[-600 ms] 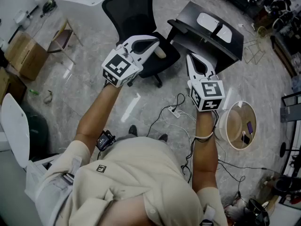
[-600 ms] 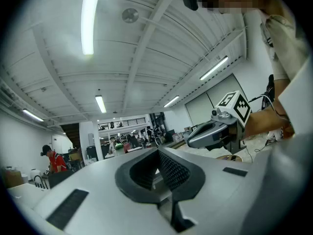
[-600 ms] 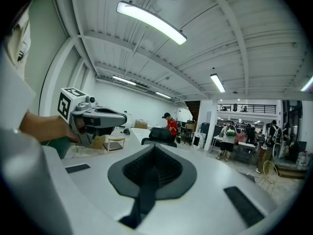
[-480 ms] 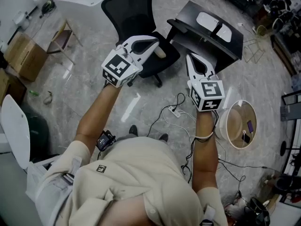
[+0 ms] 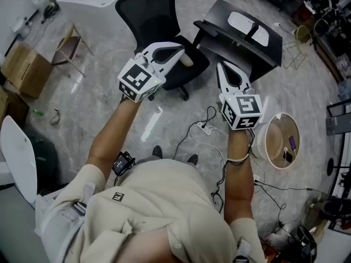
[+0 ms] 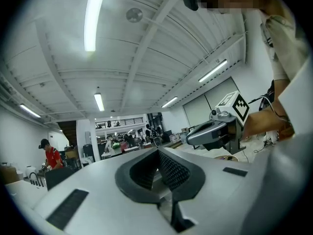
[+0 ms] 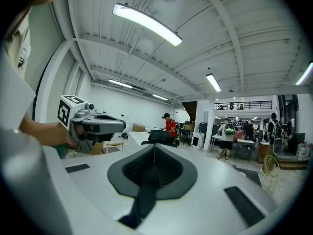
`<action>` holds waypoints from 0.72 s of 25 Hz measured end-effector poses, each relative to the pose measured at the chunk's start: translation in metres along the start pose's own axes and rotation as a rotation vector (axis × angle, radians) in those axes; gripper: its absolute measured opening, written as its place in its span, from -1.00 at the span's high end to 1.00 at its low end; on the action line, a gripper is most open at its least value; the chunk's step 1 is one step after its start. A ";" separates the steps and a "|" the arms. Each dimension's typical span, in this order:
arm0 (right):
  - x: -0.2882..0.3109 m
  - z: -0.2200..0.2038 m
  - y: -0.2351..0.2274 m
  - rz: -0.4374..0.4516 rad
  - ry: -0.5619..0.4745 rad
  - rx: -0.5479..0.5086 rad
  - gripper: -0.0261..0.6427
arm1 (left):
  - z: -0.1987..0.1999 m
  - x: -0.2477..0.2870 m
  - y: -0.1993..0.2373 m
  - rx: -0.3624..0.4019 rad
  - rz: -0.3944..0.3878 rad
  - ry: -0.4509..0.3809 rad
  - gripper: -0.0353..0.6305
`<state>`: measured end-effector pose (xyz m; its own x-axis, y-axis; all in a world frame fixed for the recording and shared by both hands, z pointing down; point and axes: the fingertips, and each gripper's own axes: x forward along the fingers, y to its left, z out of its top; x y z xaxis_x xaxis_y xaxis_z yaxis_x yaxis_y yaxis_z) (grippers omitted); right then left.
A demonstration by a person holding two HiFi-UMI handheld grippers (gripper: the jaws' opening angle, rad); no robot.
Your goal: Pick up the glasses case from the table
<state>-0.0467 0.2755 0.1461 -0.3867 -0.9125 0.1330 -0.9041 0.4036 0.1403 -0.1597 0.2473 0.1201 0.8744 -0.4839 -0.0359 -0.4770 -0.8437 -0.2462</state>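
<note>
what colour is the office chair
Black; the office chair shows best in the head view.

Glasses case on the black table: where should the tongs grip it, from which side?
Probably across the narrow width near mid-length, from above: the glasses case lies flat on the table, long with rounded ends. Right gripper, the nearer, is shut; open it first.

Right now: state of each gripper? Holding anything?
Left gripper: closed, nothing between the jaws.
Right gripper: closed, nothing between the jaws.
</note>
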 end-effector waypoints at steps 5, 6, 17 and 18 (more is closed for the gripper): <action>0.010 -0.004 0.004 -0.024 0.002 0.016 0.85 | -0.009 -0.004 0.010 -0.009 -0.016 -0.009 0.86; 0.011 -0.004 0.005 -0.029 0.004 0.017 0.85 | -0.009 -0.005 0.012 -0.011 -0.018 -0.013 0.86; 0.024 -0.003 0.000 -0.038 0.022 0.019 0.85 | -0.013 0.001 0.029 -0.038 -0.021 -0.029 0.86; 0.027 -0.004 -0.003 -0.034 0.022 0.022 0.85 | -0.015 0.004 0.031 -0.039 -0.018 -0.025 0.86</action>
<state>-0.0533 0.2502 0.1530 -0.3516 -0.9241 0.1498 -0.9206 0.3703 0.1241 -0.1719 0.2158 0.1266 0.8847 -0.4629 -0.0556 -0.4636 -0.8611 -0.2088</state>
